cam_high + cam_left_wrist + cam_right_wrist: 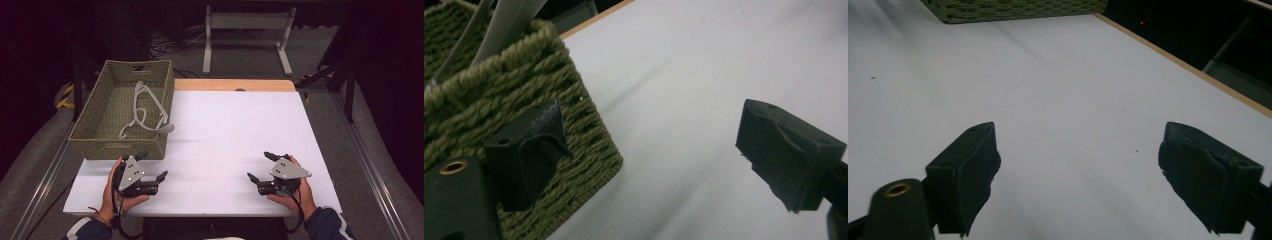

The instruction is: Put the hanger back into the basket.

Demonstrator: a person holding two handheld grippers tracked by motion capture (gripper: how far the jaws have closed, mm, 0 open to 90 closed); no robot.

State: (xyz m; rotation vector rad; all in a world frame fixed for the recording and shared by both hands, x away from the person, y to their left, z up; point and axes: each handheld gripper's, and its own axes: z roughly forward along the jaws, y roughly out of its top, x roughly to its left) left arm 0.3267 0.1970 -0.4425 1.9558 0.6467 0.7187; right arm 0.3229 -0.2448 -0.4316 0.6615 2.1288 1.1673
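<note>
Basket (111, 130), woven, olive green, rectangular: stands at the far left part of the white bench (235, 135), its near wall just ahead of the left gripper. In the left gripper view the basket's near corner (529, 100) fills the upper left, and one black jaw shows against the weave; whether that jaw touches the wall or only stands in front of it is hard to tell from this angle.

Hangers (145, 107), pale, seemingly white plastic: lying inside the basket, one end resting over the right rim.

Left gripper (154, 167): held in the person's left hand at the near left of the bench, jaws spread wide with nothing between them, only bare bench surface in the gap.

Right gripper (262, 166): held in the person's right hand at the near right of the bench, well apart from the basket, jaws likewise wide apart and empty. In the right gripper view the bench (1058, 100) lies plain between the jaws, with the basket's base (1013, 10) at the top edge.

Bench edge: a light wooden strip (235, 85) along the far side.
</note>
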